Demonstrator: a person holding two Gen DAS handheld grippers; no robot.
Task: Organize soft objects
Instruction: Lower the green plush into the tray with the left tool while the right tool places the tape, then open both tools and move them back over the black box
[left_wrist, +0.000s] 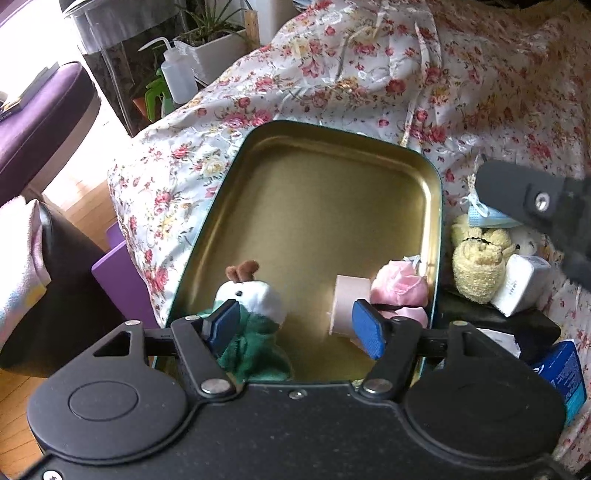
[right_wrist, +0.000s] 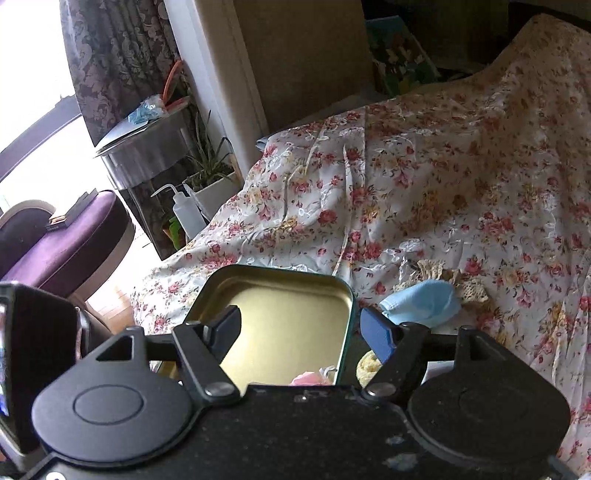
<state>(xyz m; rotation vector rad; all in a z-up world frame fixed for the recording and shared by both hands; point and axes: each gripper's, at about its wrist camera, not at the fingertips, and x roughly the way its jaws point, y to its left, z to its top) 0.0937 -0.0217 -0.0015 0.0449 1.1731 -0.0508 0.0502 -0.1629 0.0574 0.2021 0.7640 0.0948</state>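
A gold-lined tin box (left_wrist: 314, 199) lies open on the floral cloth. In its near end lie a white and green plush bird (left_wrist: 255, 295), a pale pink roll (left_wrist: 347, 299) and a pink soft bundle (left_wrist: 400, 290). My left gripper (left_wrist: 295, 328) is open just above them, its fingers either side of the gap between the bird and the roll, holding nothing. My right gripper (right_wrist: 299, 332) is open and empty over the tin's right rim (right_wrist: 347, 295); it also shows at the right edge of the left wrist view (left_wrist: 535, 199). A blue face mask (right_wrist: 421, 302) lies right of the tin.
Right of the tin sit a yellow knitted plush (left_wrist: 476, 266), a white plush (left_wrist: 524, 245), a white box (left_wrist: 521, 288) and a blue packet (left_wrist: 565, 373). A purple block (left_wrist: 118, 277) is at the cloth's left edge. A plant pot (right_wrist: 218, 192), squeeze bottle (right_wrist: 186, 212) and purple chair (right_wrist: 74, 236) stand beyond.
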